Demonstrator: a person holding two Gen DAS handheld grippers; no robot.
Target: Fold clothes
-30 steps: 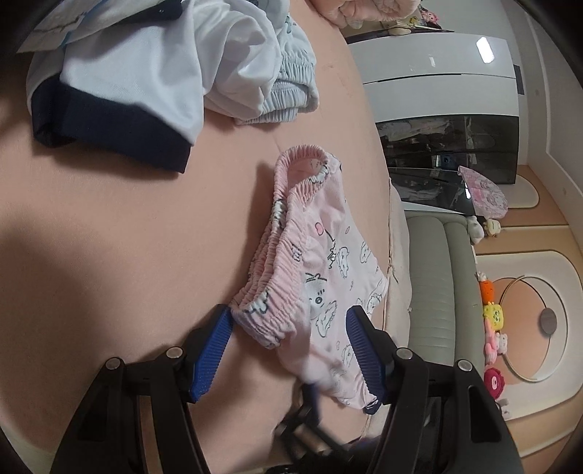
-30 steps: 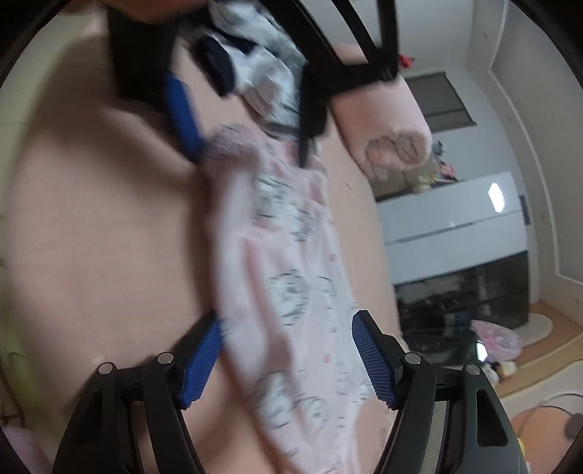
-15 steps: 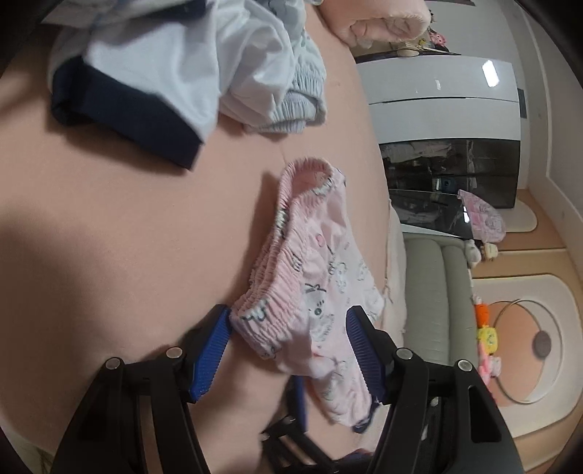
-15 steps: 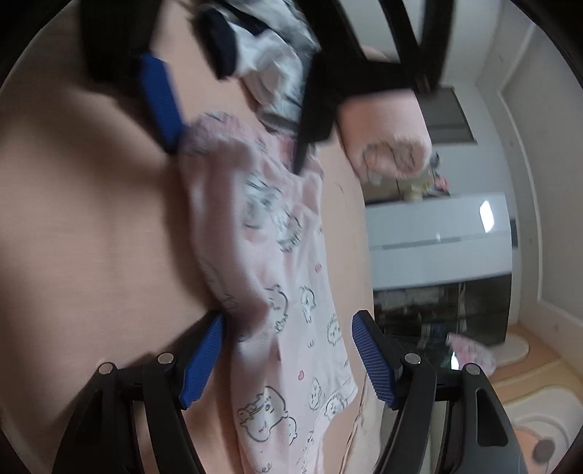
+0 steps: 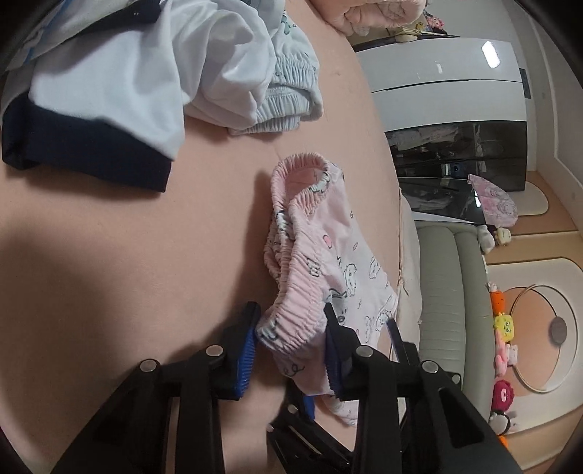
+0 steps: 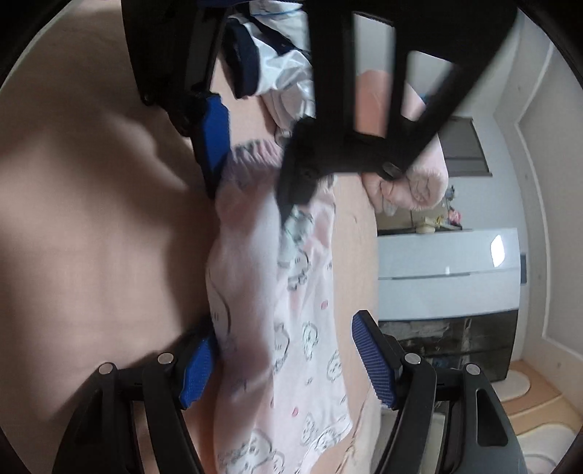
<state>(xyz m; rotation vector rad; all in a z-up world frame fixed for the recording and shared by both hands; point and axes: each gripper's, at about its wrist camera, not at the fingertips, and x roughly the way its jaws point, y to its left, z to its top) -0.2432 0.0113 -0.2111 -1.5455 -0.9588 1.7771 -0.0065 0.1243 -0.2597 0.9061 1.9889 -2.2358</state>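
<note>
Nearest, the left gripper (image 5: 289, 335) has just been closing its jaws, and the gathered waistband of the pink printed shorts (image 5: 320, 255) sits between the blue pads, which look to be pressing on it from both sides. The shorts lie on the peach-coloured bed sheet (image 5: 109, 255), stretched from that waistband toward the right gripper (image 6: 280, 359), whose jaws stand wide with the leg end of the shorts between them; the left pad touches the cloth, the right pad stands clear of it.

From the right wrist view the left gripper's black frame fills the upper part and hides much of what lies behind; that view is also blurred, so the print on the cloth, probably little cartoon animals, cannot be made out surely.

Farther up the sheet lies a heap of unfolded clothes: a white top with navy trim (image 5: 94, 109) and a pale blue elastic-waisted piece (image 5: 288, 91). Beyond that, a rolled pink blanket (image 5: 368, 14). Off the bed stand a grey-green sofa (image 5: 452, 291), a glossy white cabinet (image 5: 444, 76) and small plush toys (image 5: 504, 350) on the floor. No writing is legible.
</note>
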